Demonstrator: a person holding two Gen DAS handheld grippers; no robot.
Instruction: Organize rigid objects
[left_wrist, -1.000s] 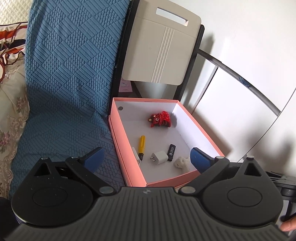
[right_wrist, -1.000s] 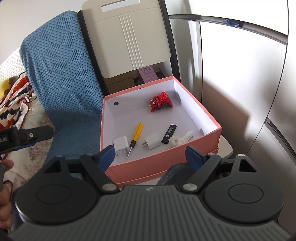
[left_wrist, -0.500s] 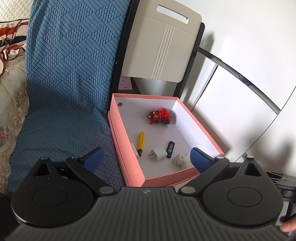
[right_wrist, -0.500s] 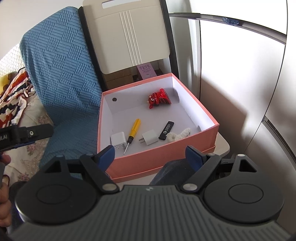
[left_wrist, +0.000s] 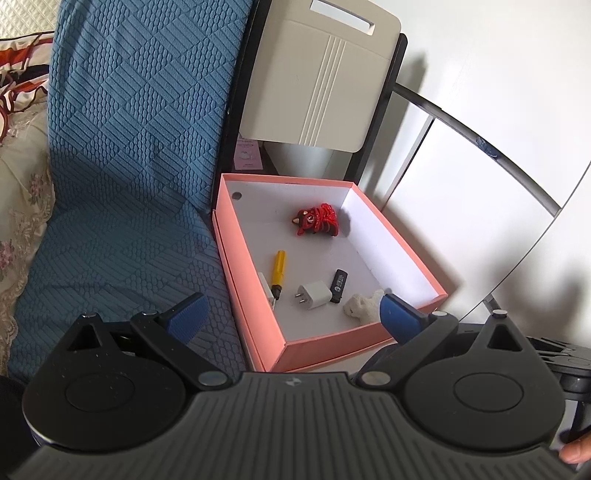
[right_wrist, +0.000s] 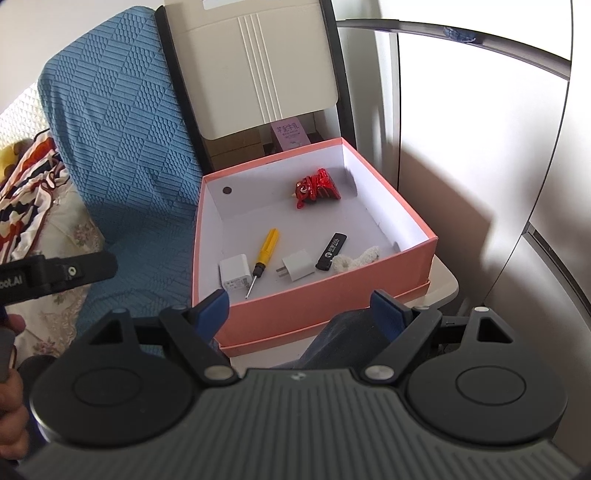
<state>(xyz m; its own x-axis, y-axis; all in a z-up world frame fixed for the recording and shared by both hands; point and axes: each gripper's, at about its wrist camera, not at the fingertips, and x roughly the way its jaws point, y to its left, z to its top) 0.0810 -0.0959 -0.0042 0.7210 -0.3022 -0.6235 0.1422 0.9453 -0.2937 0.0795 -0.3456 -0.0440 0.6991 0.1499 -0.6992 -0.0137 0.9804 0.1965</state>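
Observation:
A pink box (left_wrist: 251, 295) (right_wrist: 325, 306) with a white inside stands on a small table. In it lie a red lion figurine (left_wrist: 317, 220) (right_wrist: 316, 187), a yellow screwdriver (left_wrist: 277, 270) (right_wrist: 263, 253), a white charger plug (left_wrist: 316, 294) (right_wrist: 298, 264), a second white charger (right_wrist: 234, 273), a black USB stick (left_wrist: 338, 285) (right_wrist: 331, 251) and a white fuzzy item (left_wrist: 364, 304) (right_wrist: 356, 258). My left gripper (left_wrist: 290, 316) is open and empty, in front of the box. My right gripper (right_wrist: 301, 312) is open and empty, in front of the box's near wall.
A blue quilted cover (left_wrist: 122, 155) (right_wrist: 118, 122) lies left of the box. A beige folding chair back (left_wrist: 317, 77) (right_wrist: 255, 62) stands behind it. White cabinet panels (right_wrist: 480, 147) rise on the right. The left gripper's body (right_wrist: 55, 275) shows at the right wrist view's left edge.
Both grippers have drawn back from the box, so it looks smaller and farther. Both stay open. The objects in the box have not moved.

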